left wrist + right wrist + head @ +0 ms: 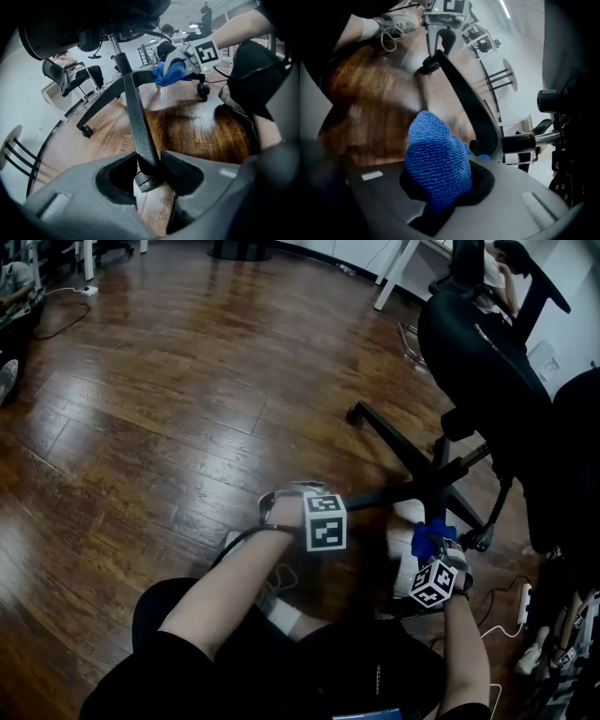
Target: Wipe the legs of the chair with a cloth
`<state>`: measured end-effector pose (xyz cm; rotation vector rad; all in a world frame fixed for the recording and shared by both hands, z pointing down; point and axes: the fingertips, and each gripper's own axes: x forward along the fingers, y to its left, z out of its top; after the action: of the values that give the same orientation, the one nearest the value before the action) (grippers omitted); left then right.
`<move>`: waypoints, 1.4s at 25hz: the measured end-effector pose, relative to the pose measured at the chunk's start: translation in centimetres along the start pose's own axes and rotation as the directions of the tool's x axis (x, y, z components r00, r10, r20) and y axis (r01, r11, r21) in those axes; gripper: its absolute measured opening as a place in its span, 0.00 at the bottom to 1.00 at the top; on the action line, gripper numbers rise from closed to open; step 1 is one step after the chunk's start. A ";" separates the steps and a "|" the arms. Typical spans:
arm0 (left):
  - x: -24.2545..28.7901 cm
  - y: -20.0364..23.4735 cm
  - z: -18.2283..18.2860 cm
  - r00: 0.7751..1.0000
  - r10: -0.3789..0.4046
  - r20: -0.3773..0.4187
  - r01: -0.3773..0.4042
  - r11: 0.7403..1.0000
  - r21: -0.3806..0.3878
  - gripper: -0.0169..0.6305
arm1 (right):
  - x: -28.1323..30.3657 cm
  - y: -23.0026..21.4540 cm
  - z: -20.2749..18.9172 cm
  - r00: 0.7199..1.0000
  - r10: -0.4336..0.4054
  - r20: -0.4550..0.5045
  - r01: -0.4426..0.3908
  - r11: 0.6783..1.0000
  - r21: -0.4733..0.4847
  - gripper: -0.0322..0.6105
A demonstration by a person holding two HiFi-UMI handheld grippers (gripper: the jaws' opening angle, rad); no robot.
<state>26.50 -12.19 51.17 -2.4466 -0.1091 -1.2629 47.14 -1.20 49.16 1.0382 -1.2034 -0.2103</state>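
Bare forearms point(234, 587) reach down from the head view's lower edge, each ending in a hand-held gripper over the wooden floor point(187, 381). Between the jaws of the left gripper point(150, 171) sits the outer end of a black chair leg point(138, 126), which they clamp just above its foot; from there the leg runs straight ahead and up to the hub point(125, 77) of the chair point(473, 357). Ahead and to the right of that gripper, the right gripper point(440, 187) has its jaws closed on a bunched blue cloth point(438, 164), which bulges out in front of them. The cloth sits against the chair's base beside the hub, over a neighbouring leg that ends in a caster point(203, 89) just beyond it. Another caster point(86, 131) stands far off to the left gripper's left.
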 end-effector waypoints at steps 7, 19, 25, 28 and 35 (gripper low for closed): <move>0.1 0.1 0.4 0.999 -0.032 0.009 0.032 0.999 0.003 0.27 | 4.0 -6.9 2.0 0.987 -0.153 -0.055 0.154 0.988 0.030 0.15; 0.3 0.2 0.1 1.000 0.008 0.003 -0.008 1.000 -0.006 0.27 | -2.8 4.3 -1.1 0.991 0.127 -0.042 -0.122 0.986 0.111 0.15; 0.3 0.4 0.0 0.999 0.039 -0.013 -0.039 0.999 -0.011 0.27 | -5.9 9.7 -2.9 0.945 0.299 -0.131 -0.290 0.953 0.084 0.15; 0.4 0.2 0.0 0.999 0.038 -0.014 -0.038 0.999 -0.013 0.27 | -5.7 9.7 -3.0 0.944 0.304 -0.132 -0.296 0.952 0.078 0.15; 0.3 0.3 -0.1 1.000 0.021 -0.001 -0.021 1.000 -0.022 0.27 | -1.3 2.9 -0.7 0.986 0.129 -0.103 -0.118 0.988 0.101 0.14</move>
<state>26.73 -12.56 51.36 -2.4596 -0.0696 -1.2635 46.14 1.67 50.49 1.0397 -1.1823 0.0007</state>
